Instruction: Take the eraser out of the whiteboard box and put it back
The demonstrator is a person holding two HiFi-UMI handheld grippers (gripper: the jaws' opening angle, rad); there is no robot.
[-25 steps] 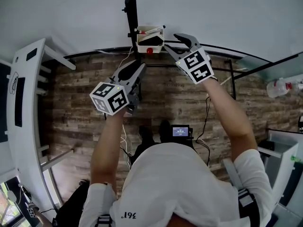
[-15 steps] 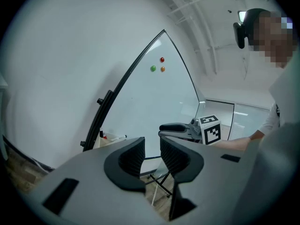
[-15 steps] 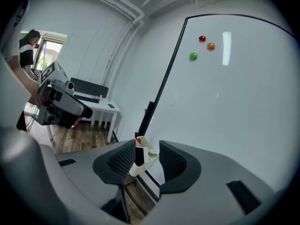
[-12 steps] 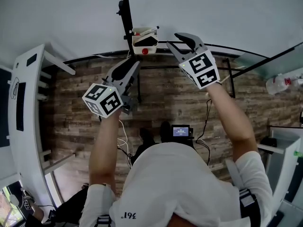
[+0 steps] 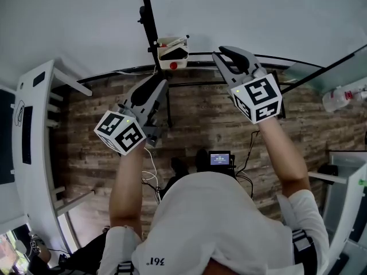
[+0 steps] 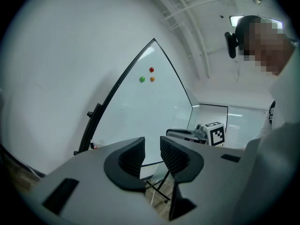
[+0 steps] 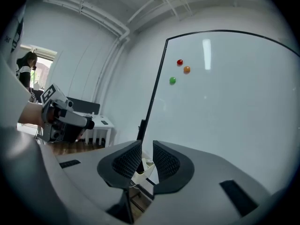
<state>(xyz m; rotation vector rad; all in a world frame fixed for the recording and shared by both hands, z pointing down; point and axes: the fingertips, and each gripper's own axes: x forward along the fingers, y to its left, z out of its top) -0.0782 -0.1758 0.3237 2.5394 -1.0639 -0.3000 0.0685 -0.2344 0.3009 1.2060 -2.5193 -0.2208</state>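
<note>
Magnets (image 7: 187, 70), three; whiteboard box (image 5: 170, 42), one

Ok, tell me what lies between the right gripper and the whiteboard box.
Nothing: in the head view only bare whiteboard separates the right gripper from the whiteboard box. Its jaws are closing with nothing between them.

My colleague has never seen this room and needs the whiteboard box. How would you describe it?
Find the big whiteboard over the wood-plank floor. Follow its black upright post down to the bottom rail; the box sits right beside it. It is the only small white open container there, dark inside, with a red spot below.
</note>
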